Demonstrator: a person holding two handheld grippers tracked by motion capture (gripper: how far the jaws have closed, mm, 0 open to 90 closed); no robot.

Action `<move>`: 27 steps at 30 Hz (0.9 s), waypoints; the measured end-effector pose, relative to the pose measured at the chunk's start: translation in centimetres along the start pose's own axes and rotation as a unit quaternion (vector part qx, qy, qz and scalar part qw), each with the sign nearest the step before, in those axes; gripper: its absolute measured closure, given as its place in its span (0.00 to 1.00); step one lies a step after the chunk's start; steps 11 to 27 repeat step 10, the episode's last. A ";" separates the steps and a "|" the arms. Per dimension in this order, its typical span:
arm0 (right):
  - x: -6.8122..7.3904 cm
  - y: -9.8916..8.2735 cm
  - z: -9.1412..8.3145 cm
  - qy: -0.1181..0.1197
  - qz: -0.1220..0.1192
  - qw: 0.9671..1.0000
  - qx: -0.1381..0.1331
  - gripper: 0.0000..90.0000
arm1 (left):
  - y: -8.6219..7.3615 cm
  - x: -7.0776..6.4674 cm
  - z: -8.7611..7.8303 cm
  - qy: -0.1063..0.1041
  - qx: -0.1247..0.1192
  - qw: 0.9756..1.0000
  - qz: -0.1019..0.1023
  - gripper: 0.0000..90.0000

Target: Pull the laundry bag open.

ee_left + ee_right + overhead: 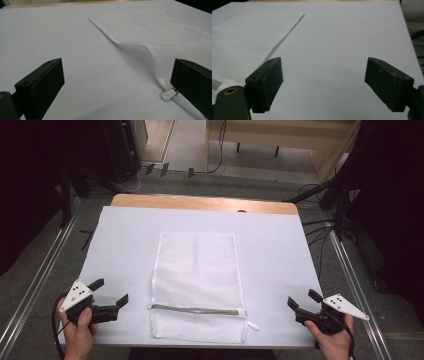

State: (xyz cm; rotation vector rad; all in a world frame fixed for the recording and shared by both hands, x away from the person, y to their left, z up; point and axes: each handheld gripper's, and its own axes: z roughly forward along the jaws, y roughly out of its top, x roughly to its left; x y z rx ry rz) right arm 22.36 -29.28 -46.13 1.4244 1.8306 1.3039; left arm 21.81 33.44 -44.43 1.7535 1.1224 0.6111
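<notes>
White-covered table [125,235], flat mesh laundry bag [196,270] zipped, contents unclear, left hand-held gripper [111,292] wide, right hand-held gripper [304,299] wide

In the left gripper view, the right-hand jaw of the left gripper [117,90] covers the near corner of the white mesh bag [160,37], and beside that jaw only the tip of a small white tab [168,95] pokes out. The bag's far right part runs off the picture's edge. In the right gripper view, the bag [249,45] is cut by the left edge, and its near corner sits behind the left-hand jaw of the right gripper [323,85]. In the high view, the person's forearms leave the bottom edge below the bag [197,275].
</notes>
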 end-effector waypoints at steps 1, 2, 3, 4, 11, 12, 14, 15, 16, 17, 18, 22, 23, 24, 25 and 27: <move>-0.3 0.0 -0.2 -0.004 0.003 1.000 -0.002 0.17 | -0.1 0.0 0.1 0.000 0.004 1.000 0.005 0.00; -0.6 0.0 -0.3 -0.008 0.007 1.000 -0.004 0.17 | -0.1 0.0 0.1 -0.001 0.005 1.000 0.006 0.00; -0.9 0.0 -0.4 -0.012 0.011 1.000 -0.006 0.17 | -0.1 0.1 0.1 -0.002 0.005 1.000 0.006 0.00; -1.2 -0.1 -0.5 -0.014 0.014 1.000 -0.007 0.17 | -0.1 0.1 0.1 -0.003 0.006 1.000 0.003 0.00; -1.5 -0.2 -0.6 -0.021 0.014 1.000 -0.008 0.17 | -0.2 0.2 0.1 -0.009 0.008 1.000 0.002 0.00; -1.5 -0.2 -0.6 -0.021 0.014 1.000 -0.008 0.17 | -0.2 0.2 0.1 -0.009 0.008 1.000 0.002 0.00; -1.5 -0.2 -0.6 -0.021 0.014 1.000 -0.008 0.17 | -0.2 0.2 0.1 -0.009 0.008 1.000 0.002 0.00; -1.5 -0.2 -0.6 -0.021 0.014 1.000 -0.008 0.17 | -0.2 0.2 0.1 -0.009 0.008 1.000 0.002 0.00; -1.5 -0.2 -0.6 -0.021 0.014 1.000 -0.008 0.17 | -0.2 0.2 0.1 -0.009 0.008 1.000 0.002 0.00; -1.5 -0.2 -0.6 -0.021 0.014 1.000 -0.008 0.17 | -0.2 0.2 0.1 -0.009 0.008 1.000 0.002 0.00; -1.5 -0.2 -0.6 -0.021 0.014 1.000 -0.008 0.17 | -0.2 0.2 0.1 -0.009 0.008 1.000 0.002 0.00; -1.5 -0.2 -0.6 -0.021 0.014 1.000 -0.008 0.17 | -0.2 0.2 0.1 -0.009 0.008 1.000 0.002 0.00; -1.5 -0.2 -0.6 -0.021 0.014 1.000 -0.008 0.17 | -0.2 0.2 0.1 -0.009 0.008 1.000 0.002 0.00; -1.5 -0.2 -0.6 -0.021 0.014 1.000 -0.008 0.17 | -0.2 0.2 0.1 -0.009 0.008 1.000 0.002 0.00; -1.5 -0.2 -0.6 -0.021 0.014 1.000 -0.008 0.17 | -0.2 0.2 0.1 -0.009 0.008 1.000 0.002 0.00; -1.5 -0.2 -0.6 -0.021 0.014 1.000 -0.008 0.17 | -0.2 0.2 0.1 -0.009 0.008 1.000 0.002 0.00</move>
